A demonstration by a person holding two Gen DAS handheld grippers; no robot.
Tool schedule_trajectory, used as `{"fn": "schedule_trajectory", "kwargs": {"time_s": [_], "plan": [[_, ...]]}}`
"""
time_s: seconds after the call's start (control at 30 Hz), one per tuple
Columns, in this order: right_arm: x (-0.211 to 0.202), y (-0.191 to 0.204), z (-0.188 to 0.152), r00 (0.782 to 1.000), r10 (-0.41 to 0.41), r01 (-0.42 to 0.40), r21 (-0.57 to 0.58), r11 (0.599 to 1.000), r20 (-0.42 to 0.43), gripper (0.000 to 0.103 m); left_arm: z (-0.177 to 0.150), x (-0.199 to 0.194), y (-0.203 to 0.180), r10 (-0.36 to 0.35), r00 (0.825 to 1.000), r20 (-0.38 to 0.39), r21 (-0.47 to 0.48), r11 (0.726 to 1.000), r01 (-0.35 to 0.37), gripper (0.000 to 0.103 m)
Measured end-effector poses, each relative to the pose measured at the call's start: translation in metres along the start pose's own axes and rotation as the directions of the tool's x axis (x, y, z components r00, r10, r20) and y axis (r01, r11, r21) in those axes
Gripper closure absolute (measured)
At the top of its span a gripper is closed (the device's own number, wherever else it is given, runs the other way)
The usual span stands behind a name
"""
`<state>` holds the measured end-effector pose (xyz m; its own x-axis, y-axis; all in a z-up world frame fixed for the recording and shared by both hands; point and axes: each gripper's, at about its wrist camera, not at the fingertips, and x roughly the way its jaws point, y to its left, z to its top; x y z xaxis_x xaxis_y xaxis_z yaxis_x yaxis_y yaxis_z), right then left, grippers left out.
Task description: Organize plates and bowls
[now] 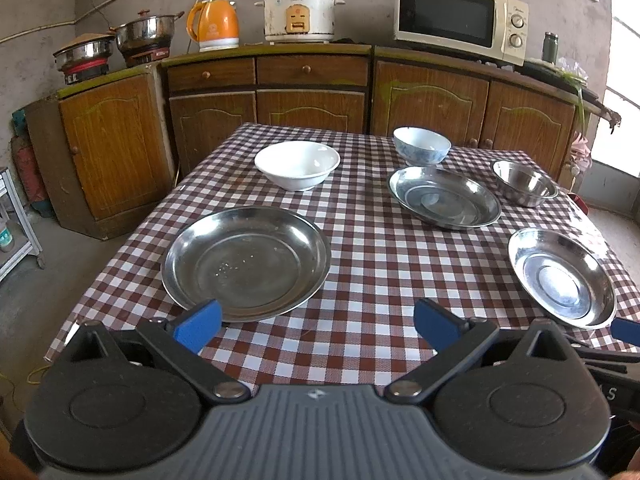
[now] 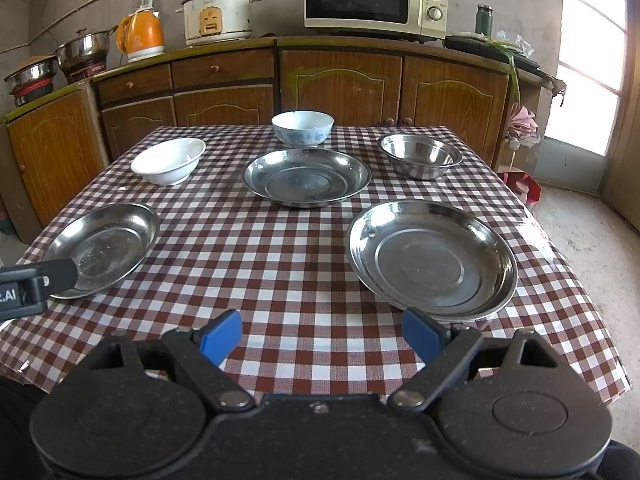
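Both tools gape (seemingly empty) above plates.

Three steel plates, two white bowls, one steel bowl on the checked table.

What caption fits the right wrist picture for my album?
Open right hand-held gripper over checkered table with three round steel plates and three bowls.

Three plates, at nine, twelve and three o'clock, are shiny metal, as is one bowl. The white bowl and blue-patterned bowl look glazed. The checked tablecloth is glossy.
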<state>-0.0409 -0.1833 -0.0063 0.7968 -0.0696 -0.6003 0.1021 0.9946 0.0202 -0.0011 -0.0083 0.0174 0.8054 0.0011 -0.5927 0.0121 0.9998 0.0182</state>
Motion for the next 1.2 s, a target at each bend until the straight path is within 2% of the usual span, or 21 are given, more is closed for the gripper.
{"fn": "schedule_trajectory", "kwargs": {"time_s": [0.6,1.2], "plan": [[0.023,-0.003,0.009,1.0,-0.005,0.004,-0.006,1.0,-0.029,0.0,0.008,0.018,-0.007,-0.002,1.0,-0.019,0.01,1.0,0.002,0.0],[0.06,-0.017,0.053,0.999,-0.037,0.037,-0.014,0.999,-0.008,0.0,0.044,0.057,-0.029,-0.038,0.999,-0.018,0.021,0.999,0.039,0.0]]}}
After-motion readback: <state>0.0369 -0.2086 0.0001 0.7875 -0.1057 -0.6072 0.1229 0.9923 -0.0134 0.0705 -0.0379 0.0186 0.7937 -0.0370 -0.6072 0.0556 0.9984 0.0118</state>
